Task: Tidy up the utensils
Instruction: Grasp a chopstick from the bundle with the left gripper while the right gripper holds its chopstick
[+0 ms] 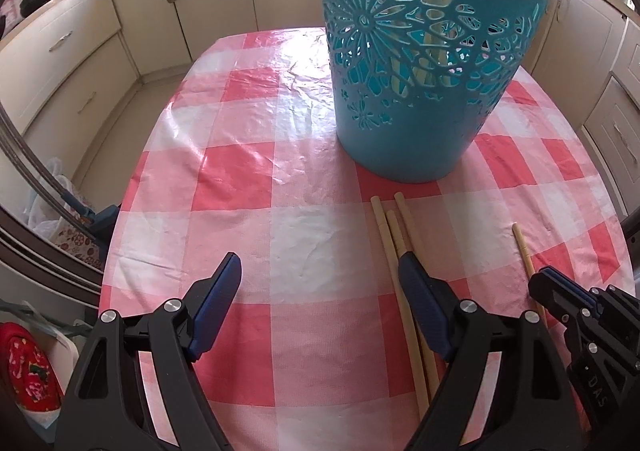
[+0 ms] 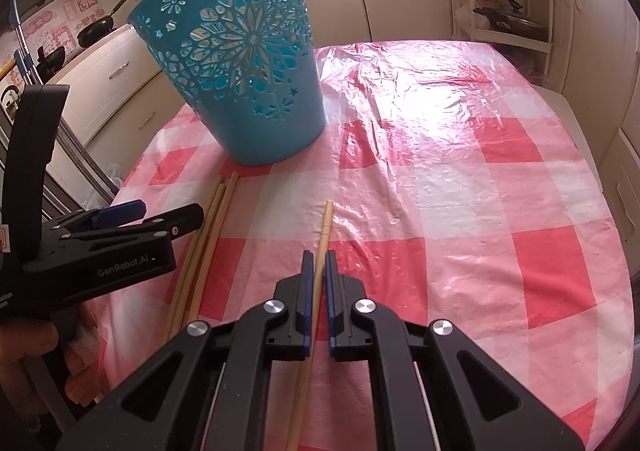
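A teal cut-out basket point(image 1: 416, 51) stands upright on the checked table; it also shows in the right wrist view point(image 2: 244, 63). Three bamboo chopsticks point(image 1: 394, 227) lie side by side in front of it, also in the right wrist view point(image 2: 208, 227). My left gripper point(image 1: 320, 275) is open and empty, its right finger over those chopsticks. My right gripper point(image 2: 319, 263) is closed around a single chopstick point(image 2: 325, 223) lying on the table; in the left wrist view the chopstick point(image 1: 522, 247) runs into the right gripper point(image 1: 548, 283).
The red-and-white checked plastic tablecloth point(image 2: 460, 191) covers an oval table. Cream kitchen cabinets point(image 1: 80, 51) surround it. A white shelf rack point(image 2: 504, 7) stands behind. Bags point(image 1: 48, 211) lie on the floor at left.
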A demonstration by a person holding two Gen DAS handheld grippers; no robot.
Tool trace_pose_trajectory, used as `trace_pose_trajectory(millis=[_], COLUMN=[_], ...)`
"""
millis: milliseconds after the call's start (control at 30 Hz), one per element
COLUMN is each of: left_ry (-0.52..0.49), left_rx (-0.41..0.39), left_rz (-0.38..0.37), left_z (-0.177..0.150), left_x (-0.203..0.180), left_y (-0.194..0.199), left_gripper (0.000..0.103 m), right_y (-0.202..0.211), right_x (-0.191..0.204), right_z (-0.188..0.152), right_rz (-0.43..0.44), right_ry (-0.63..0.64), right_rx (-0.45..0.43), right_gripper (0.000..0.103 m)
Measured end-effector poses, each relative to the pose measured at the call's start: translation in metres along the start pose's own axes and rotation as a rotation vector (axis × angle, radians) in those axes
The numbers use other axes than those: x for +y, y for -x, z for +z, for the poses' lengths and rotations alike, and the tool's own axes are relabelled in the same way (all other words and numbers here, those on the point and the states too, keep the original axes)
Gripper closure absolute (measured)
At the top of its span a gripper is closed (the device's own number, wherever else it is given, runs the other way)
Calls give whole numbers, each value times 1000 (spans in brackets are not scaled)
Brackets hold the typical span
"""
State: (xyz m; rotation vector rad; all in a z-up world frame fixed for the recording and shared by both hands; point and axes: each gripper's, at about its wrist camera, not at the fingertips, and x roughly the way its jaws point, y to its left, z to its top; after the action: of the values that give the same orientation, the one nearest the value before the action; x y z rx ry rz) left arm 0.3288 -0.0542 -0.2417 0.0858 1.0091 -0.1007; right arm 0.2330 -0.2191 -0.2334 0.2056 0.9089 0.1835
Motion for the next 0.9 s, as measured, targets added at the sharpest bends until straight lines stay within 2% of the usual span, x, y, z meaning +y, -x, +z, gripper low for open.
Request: trace_pose_trajectory(millis=[267,433,533,633,700,733,800,900], left_ry=[3,-16,-44,-75,-104,-113,-132,-169], left_rx=[19,6,-13,-29,-41,-44,-39,-24], left_rz=[6,-15,-34,-62,-85,-95,-128,-198], left_z=[2,4,5,5,5,5,6,7], left_x=[-1,-3,-7,-13,-17,-18,-21,-24], left_y=[-8,-8,-8,-6,-6,-5,-4,-4], left_gripper=[27,37,47,61,74,77,92,96], right_y=[0,0,0,0,-1,-2,-2,-3], right_x=[1,1,1,1,1,2,1,1], right_z=[0,0,0,0,1,1,1,3], right_rz=[-1,0,1,2,3,3,3,5], right_ry=[1,-4,-5,-7,-8,-9,-9,-10], right_rx=[0,-1,-1,-2,-2,-2,-2,3], right_gripper=[97,97,97,97,97,97,96,97])
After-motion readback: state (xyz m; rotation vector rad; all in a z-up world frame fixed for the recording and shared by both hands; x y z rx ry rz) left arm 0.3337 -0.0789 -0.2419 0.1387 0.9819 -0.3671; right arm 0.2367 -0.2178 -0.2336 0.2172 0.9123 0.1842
